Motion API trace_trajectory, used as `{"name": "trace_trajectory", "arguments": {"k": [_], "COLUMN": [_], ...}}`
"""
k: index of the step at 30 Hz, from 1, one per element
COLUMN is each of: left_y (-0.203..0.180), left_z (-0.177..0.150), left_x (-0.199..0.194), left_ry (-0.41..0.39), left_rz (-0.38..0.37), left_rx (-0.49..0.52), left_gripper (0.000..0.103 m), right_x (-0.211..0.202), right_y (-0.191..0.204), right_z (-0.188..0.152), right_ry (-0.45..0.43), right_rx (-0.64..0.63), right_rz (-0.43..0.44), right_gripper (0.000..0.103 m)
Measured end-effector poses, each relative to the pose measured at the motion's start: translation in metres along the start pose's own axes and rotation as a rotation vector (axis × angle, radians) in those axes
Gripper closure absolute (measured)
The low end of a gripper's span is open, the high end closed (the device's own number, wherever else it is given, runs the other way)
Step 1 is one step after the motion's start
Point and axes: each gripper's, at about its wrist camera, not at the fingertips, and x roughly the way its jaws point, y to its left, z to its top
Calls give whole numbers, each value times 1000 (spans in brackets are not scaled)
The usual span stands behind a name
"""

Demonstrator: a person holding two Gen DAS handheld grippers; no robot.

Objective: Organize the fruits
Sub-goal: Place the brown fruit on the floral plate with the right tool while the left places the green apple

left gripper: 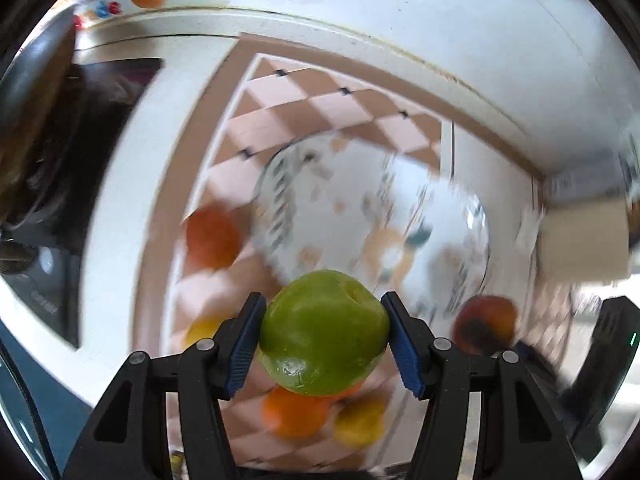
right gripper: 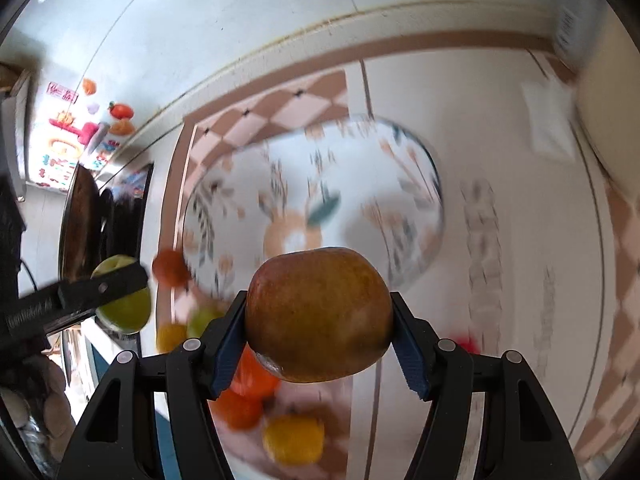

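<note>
Above plate rim [right gripper: 434, 184], left gripper [left gripper: 324, 334] pinches green apple [left gripper: 324, 332], right gripper [right gripper: 318, 316] pinches brown apple [right gripper: 318, 314].

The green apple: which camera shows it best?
The left wrist view: the green apple sits sharp and central in the left gripper. The right wrist view shows it small at the edge, partly hidden by that gripper.

Plate [left gripper: 320, 200] pattern smeared by blur. Loose fruit [right gripper: 294, 438] on checkered mat [left gripper: 320, 100] blurred, kinds unclear. Green apple [left gripper: 324, 332] hides part of orange fruit [left gripper: 292, 416]. Red item [right gripper: 466, 344] mostly behind right finger.
</note>
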Motion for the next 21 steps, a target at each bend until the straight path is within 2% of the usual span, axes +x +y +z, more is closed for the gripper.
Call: {"name": "trace_trajectory", "arguments": {"k": [4,10,17,21], "left_y": [-28,-40,-42,-46], "left_z": [41,69,89,93], "left_x": [55,90,108,117], "left_ry": [104,199,232,235], "left_rz": [-45,-45,-80,-75], "left_rx": [-66,-85,-128,-142], "left_gripper": [46,46,46,46], "right_x": [30,58,74,78], "right_y": [12,8,2,0], "right_z": [42,73,87,92], "right_ry": [17,44,73,91], "right_rx": [-35,-62,-79,-69], "right_rz": [-29,-66,-73,-56], "right_gripper": [35,35,34,34]}}
